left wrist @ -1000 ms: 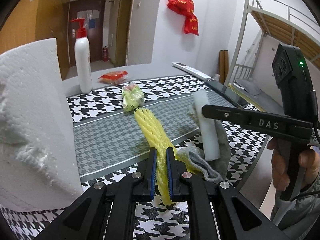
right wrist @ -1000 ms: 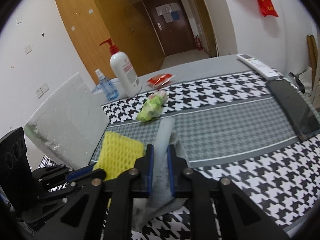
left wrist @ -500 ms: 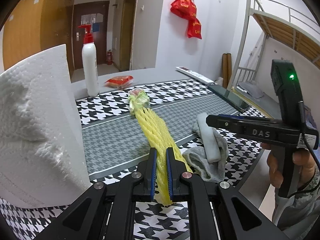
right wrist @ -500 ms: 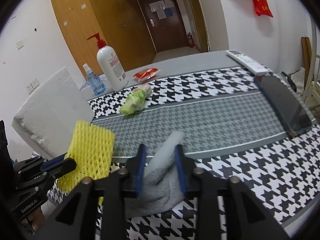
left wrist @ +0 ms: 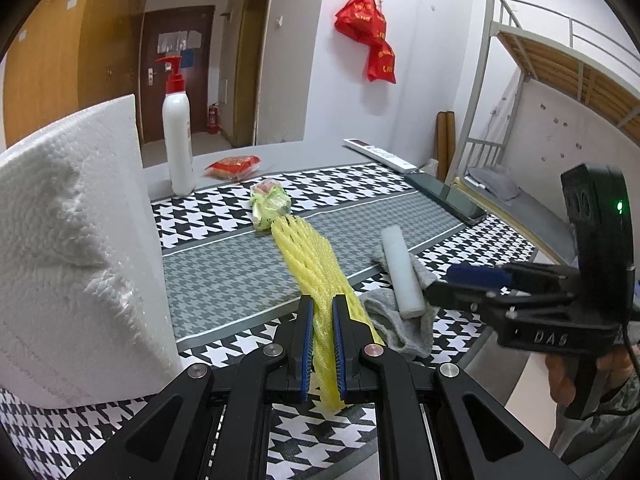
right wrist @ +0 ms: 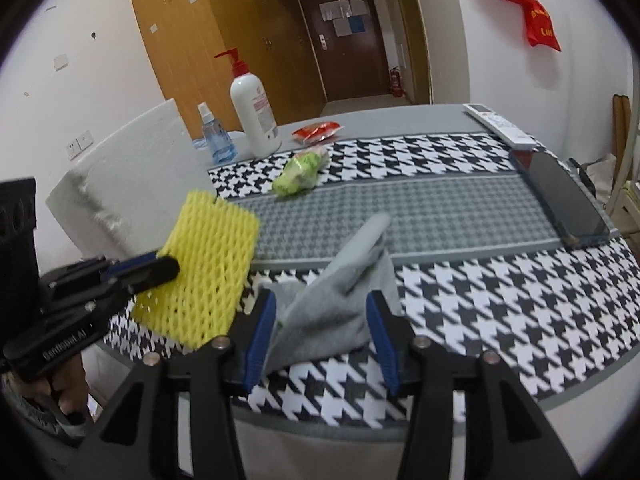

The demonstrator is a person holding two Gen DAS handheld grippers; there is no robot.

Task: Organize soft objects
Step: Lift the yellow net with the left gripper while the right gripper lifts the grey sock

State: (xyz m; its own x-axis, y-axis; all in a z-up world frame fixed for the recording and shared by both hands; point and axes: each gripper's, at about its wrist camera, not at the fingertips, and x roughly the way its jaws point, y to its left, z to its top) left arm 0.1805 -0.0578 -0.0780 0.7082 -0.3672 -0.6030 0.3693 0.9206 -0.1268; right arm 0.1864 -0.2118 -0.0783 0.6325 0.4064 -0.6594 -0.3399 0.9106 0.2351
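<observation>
The left gripper (left wrist: 321,344) is clamped on the yellow foam net (left wrist: 316,276), held above the houndstooth table cloth (right wrist: 500,304). On this cloth, near its front edge, lies the grey cloth (right wrist: 336,312) with the white foam stick (left wrist: 401,270) on top. The right gripper (right wrist: 322,334) is opening around the grey cloth, pads not pressing it.

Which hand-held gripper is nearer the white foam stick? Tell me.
Right. The right hand-held gripper, jaws opening, straddles the grey cloth under the white foam stick; the left hand-held gripper clamps the yellow foam net alongside.
</observation>
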